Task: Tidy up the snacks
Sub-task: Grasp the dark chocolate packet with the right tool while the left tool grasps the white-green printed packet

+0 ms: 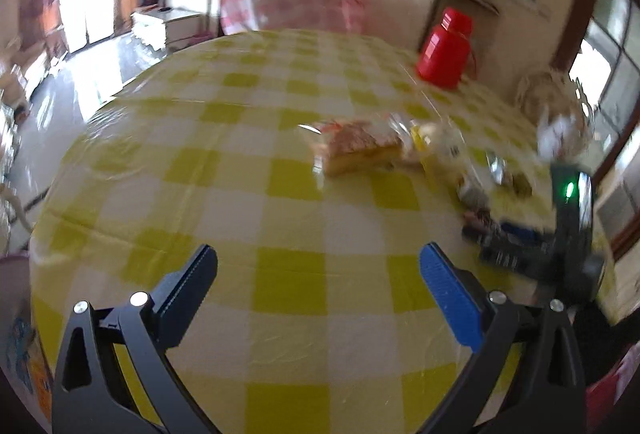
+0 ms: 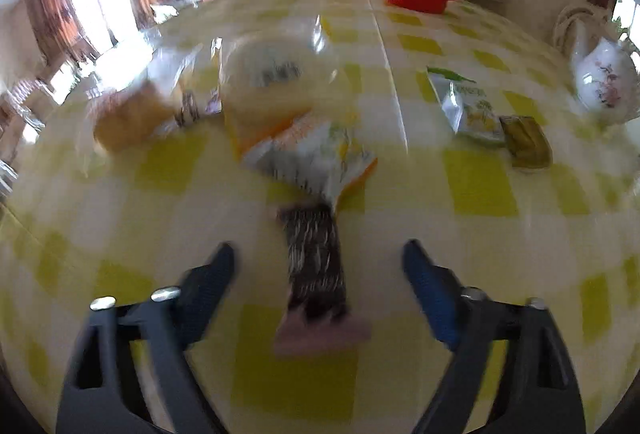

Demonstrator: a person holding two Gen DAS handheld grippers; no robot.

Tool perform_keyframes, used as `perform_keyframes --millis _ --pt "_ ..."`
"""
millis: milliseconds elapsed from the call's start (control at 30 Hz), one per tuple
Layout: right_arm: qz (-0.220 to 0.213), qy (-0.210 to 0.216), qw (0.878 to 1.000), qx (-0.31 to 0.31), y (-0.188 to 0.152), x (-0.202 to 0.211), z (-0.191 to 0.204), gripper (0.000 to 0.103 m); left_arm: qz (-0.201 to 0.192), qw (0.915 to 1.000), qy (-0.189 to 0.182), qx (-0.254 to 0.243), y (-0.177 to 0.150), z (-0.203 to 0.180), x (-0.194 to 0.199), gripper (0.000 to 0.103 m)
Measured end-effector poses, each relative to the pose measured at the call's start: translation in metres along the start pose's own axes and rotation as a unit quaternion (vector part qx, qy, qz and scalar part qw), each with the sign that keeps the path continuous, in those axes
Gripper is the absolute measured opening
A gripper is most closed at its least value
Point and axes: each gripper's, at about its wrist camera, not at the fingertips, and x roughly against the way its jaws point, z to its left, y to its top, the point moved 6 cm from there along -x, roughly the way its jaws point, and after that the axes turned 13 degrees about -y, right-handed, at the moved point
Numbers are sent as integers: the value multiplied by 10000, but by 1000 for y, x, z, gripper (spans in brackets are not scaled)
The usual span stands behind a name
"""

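Looking along the left tongs (image 1: 318,262), the jaws stand wide apart over bare yellow-checked worktop (image 1: 280,194), holding nothing; a wrapped cake slice (image 1: 360,150) and other blurred snack packets lie ahead, a red flask (image 1: 444,48) stands beyond, and the other gripper's dark body shows at right. From the right wrist, the right tongs (image 2: 318,258) stand partly open, empty, with a dark snack bar (image 2: 316,270) lying between the fingers untouched. Only this view shows the green packet (image 2: 468,106) and white teapot (image 2: 604,82).

Yellow-and-white checked tablecloth (image 1: 280,274), red flask (image 1: 444,48), white floral teapot (image 2: 604,82), dark speckled snack bar (image 2: 316,270).
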Motion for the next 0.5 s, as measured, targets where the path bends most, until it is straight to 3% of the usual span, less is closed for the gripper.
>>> perform_keyframes --millis 33,100,200,333,400,500 --pt "28 84 10000 -14 -2 1 -3 20 61 10000 -5 -75 0 -4 -7 101" --pt "81 201 9996 -170 -13 8 -15 20 198 9996 -63 -179 2 -18 -28 101" --pt "-139 -49 9994 -300 -31 33 -36 20 465 9979 -264 -358 7 -50 -64 101" --pt "-395 -238 9943 -961 -57 68 -78 20 880 9911 -996 -40 13 -103 -126 101" --pt "-568 -290 9894 -1304 -71 80 -98 20 887 9912 -982 6 17 -122 -147 101" --pt "-665 -205 9841 -1632 -82 87 -113 20 896 9938 -578 -315 24 -149 -183 101"
